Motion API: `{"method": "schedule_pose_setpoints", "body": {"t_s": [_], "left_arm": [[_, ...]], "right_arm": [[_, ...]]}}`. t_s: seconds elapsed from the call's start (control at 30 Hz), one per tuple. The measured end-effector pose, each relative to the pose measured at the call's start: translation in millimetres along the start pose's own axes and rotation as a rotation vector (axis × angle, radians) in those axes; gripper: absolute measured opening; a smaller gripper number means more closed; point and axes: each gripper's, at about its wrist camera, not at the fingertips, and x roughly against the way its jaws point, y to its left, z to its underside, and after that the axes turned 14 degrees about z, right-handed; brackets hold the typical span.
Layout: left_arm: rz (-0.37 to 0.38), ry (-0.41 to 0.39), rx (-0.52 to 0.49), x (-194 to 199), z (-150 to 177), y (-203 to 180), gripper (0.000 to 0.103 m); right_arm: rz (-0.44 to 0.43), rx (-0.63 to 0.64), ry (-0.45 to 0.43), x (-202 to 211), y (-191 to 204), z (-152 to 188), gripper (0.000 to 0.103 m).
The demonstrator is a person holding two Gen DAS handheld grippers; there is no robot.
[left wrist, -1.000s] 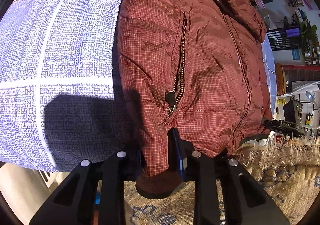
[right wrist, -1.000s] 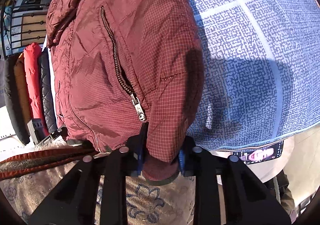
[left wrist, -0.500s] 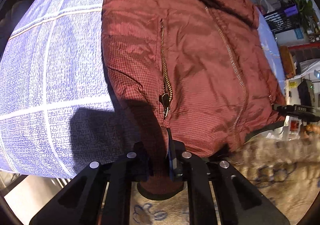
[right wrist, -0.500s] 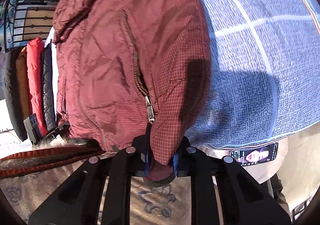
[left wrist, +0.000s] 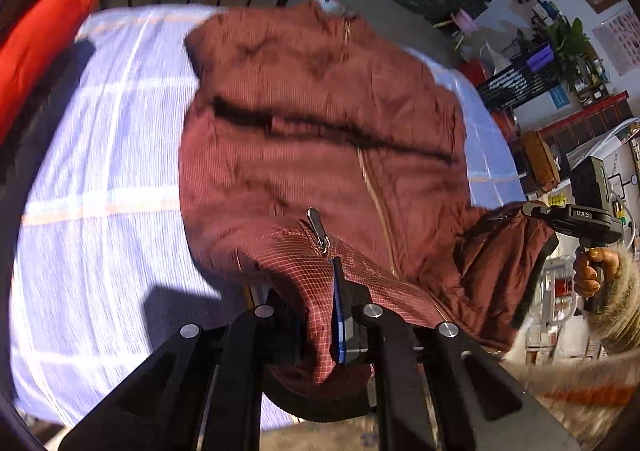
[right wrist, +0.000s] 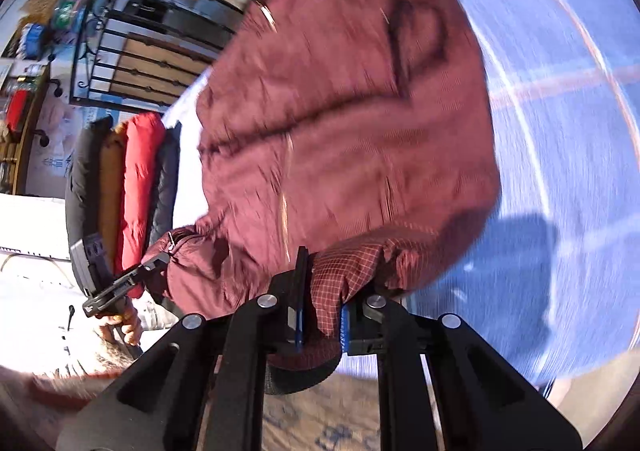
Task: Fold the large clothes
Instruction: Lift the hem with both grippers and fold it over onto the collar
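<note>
Lying on a blue checked bedsheet (left wrist: 100,179), a maroon jacket (left wrist: 320,139) has its near hem lifted at both corners. Left gripper (left wrist: 320,315) fingers closed tight on one hem corner beside a zipper pull (left wrist: 318,229); right gripper (right wrist: 322,321) fingers pinched on the other corner. Folded coats (right wrist: 136,187) stacked beyond the sheet's edge.

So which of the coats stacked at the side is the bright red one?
The red coat, sandwiched between the orange coat and a dark navy coat.
</note>
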Motion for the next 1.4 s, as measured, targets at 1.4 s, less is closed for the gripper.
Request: {"method": "schedule_pose_setpoints", "body": {"t_s": [1.4], "left_arm": [[-0.184,-0.057,0.263,-100,-297,112,0.018]], "right_arm": [[0.074,-0.379,-0.029,-97,-44,-311,0.014]]}}
